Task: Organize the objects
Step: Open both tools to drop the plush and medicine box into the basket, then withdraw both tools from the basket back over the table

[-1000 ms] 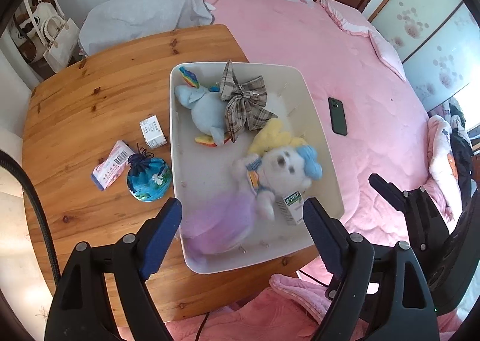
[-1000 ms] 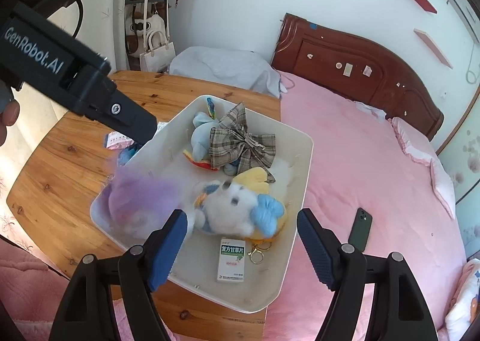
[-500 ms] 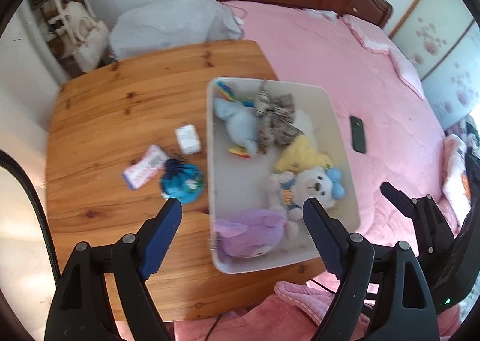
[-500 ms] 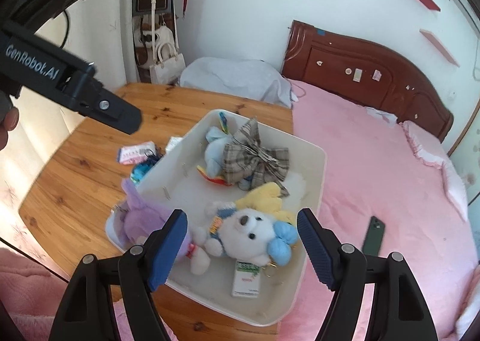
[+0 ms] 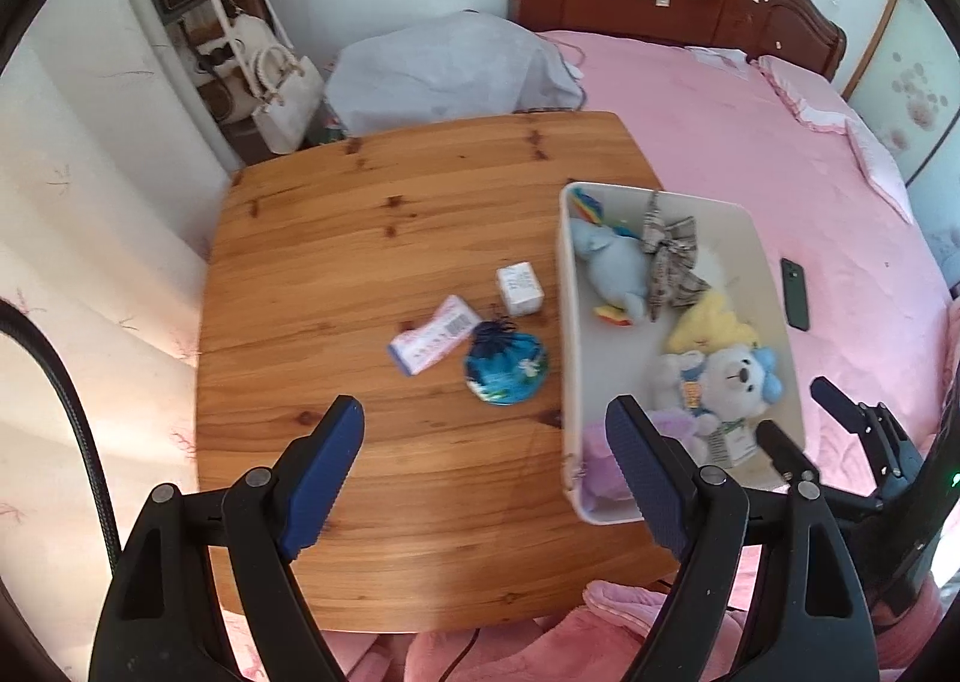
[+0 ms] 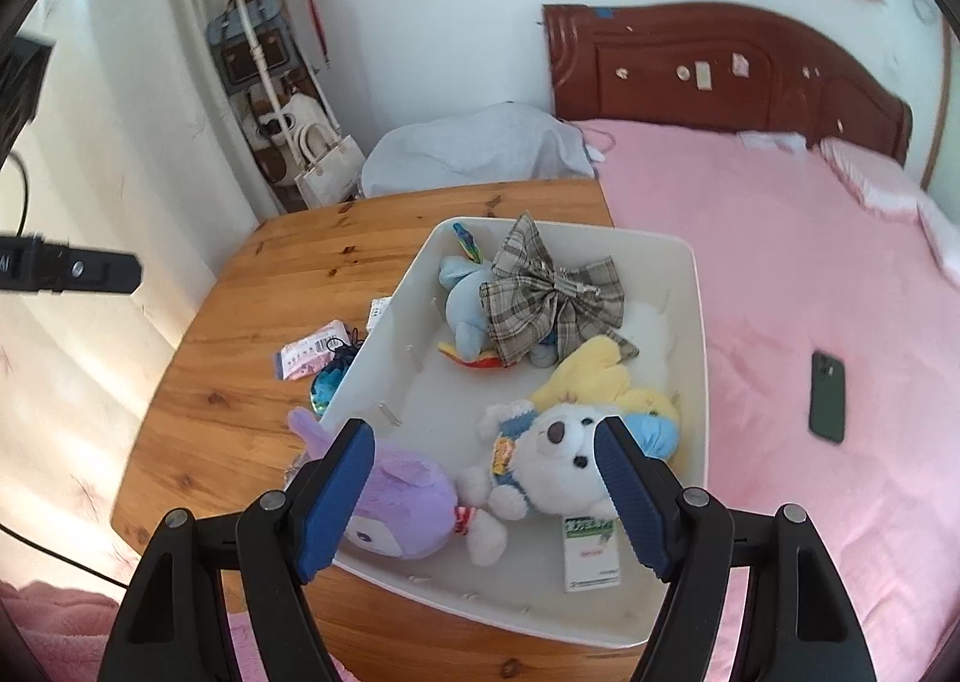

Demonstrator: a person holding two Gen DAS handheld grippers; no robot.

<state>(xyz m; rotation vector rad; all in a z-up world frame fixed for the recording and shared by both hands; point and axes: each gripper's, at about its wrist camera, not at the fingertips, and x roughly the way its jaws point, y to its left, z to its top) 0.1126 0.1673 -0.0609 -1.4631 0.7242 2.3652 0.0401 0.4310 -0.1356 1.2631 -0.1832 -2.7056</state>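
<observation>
tongs of both hands, left tongs (image 5: 483, 469) and right tongs (image 6: 483, 481), are released and empty. plush toys (image 6: 558, 460) lie inside white bin (image 6: 699, 322) at table (image 5: 360, 238) right edge; blue pouch (image 5: 506, 364) beside it.

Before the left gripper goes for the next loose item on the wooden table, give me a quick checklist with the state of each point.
1. Left gripper open and empty: ok.
2. Right gripper open, holding nothing: ok.
3. Loose items in clear view on the wooden table: small white box, pink packet, blue drawstring pouch: ok.
4. Items apart enough for a single pick: not ok, pouch touches packet.
5. Free floor in the white plastic bin: ok, bare patch beside the blue plush.
6. Bin fully on the table: not ok, its far side overhangs the edge.
</observation>
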